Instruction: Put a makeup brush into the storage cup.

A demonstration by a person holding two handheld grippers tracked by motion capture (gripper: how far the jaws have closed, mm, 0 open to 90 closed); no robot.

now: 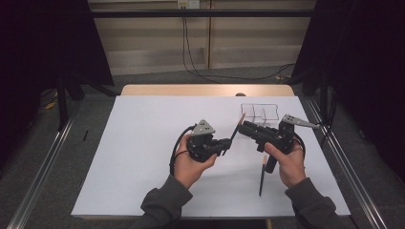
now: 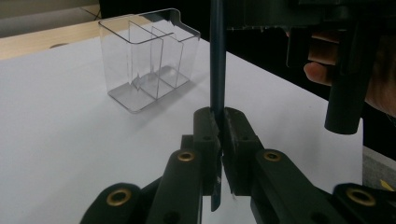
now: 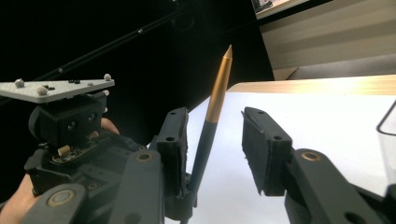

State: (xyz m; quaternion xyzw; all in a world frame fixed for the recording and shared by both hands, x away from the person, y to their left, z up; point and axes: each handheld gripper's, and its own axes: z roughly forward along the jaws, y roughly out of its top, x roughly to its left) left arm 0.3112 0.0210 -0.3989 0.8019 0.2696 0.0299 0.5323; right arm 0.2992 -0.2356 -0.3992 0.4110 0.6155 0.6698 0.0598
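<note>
The step in hand looks like a handover of the pen [image 3: 212, 116] from one gripper to the other. The left gripper [image 2: 218, 122] has its jaws clamped tight on the lower shaft, holding the pen upright. The right gripper [image 3: 215, 140] stands half open with the shaft between its pads, not yet pressed. Next, I judge, it must close squarely before the left lets go. The pen is slim, dark-barrelled, gold toward its tip. Beyond the jaws stands a clear divided holder [image 2: 148, 58].
</note>
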